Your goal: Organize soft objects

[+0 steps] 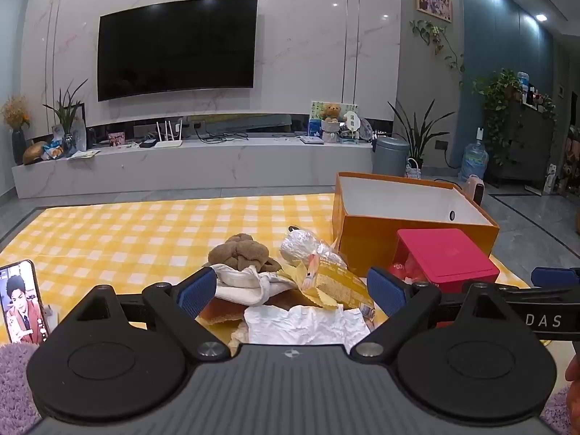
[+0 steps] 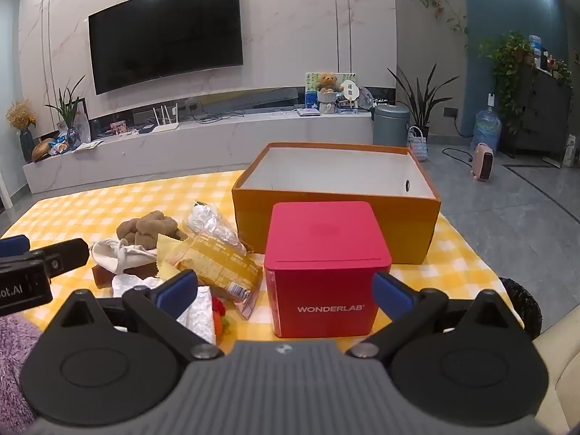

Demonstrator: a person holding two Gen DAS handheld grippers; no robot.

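**Soft clutter awaits sorting**

On a yellow checked cloth [image 1: 127, 232], the left claw [image 1: 293, 291] and right claw [image 2: 286, 291] both gape wide, holding nothing. Just beyond lies the pile: white cloth [image 1: 243, 281], brown plush [image 1: 243, 252], crinkly snack packet [image 2: 221, 266]. All look light and yielding; pinch bunched folds. The orange box [image 2: 337, 232] stands empty behind.

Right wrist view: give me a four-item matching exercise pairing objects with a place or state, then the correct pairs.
Column one:
1. orange box
2. red cube box
3. brown plush
4. right gripper

Column two:
A. open, nothing between the fingers' pads
B. lidless, white inside, nothing visible in it
C. lid on, in front of the orange box
D. at the far end of the pile on the checked cloth

Pairs: 1-B, 2-C, 3-D, 4-A
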